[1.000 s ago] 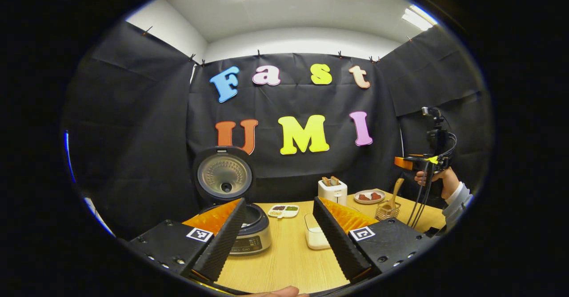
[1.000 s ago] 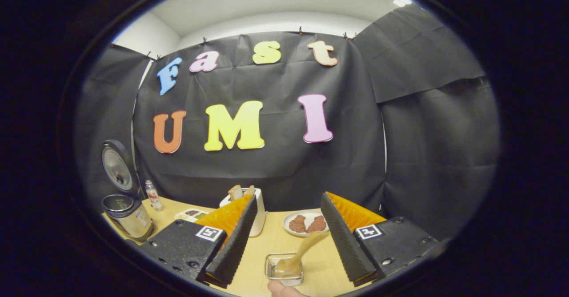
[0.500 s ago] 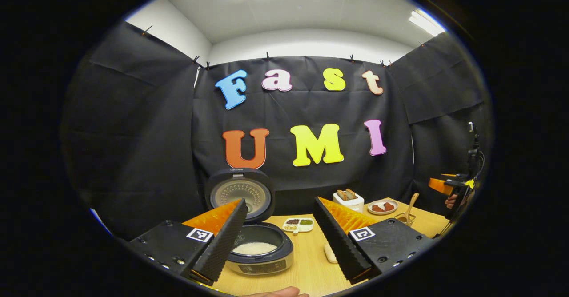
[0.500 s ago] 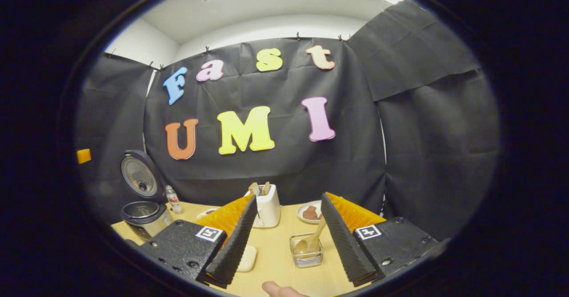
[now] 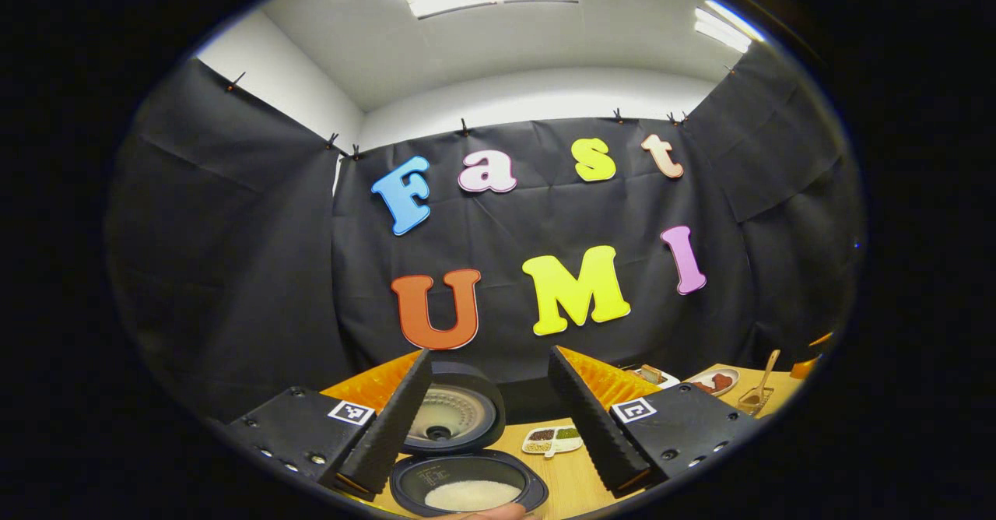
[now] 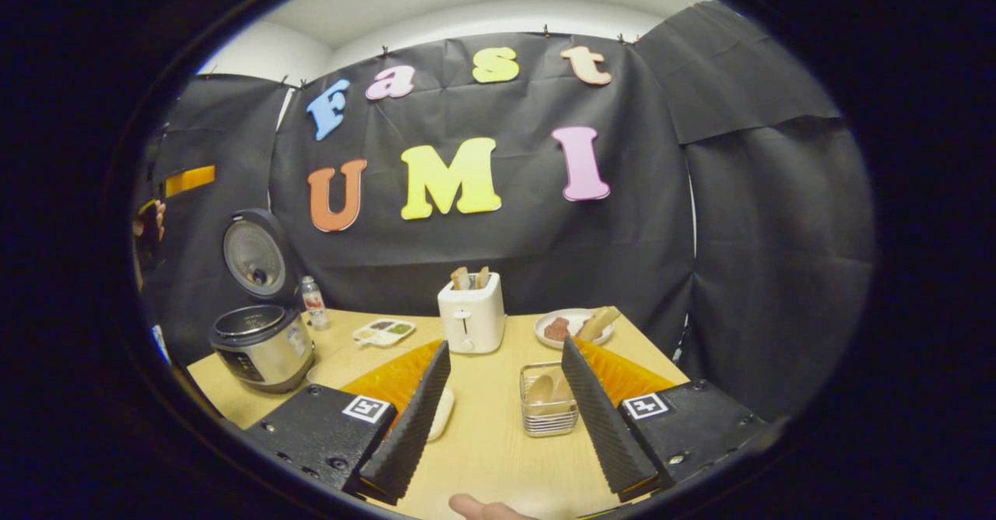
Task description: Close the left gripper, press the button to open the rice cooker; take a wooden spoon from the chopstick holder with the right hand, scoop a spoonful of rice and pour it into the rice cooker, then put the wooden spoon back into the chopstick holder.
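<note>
My left gripper [image 5: 489, 411] hangs with its jaws wide and empty above the rice cooker [image 5: 467, 483], whose lid stands up and whose pot shows white rice. My right gripper [image 6: 504, 407] is wide too, holding nothing, over the tabletop [image 6: 482, 442]; the wooden spoon [image 6: 545, 388] sits in the chopstick holder [image 6: 548, 415], just ahead between its fingers

Each gripper [image 5: 489, 419] [image 6: 504, 411] has black ribbed, orange-backed fingers, screws and square markers.

Toaster [image 6: 471, 314], snack plate [image 6: 572, 325], bottle [image 6: 313, 303]
</note>
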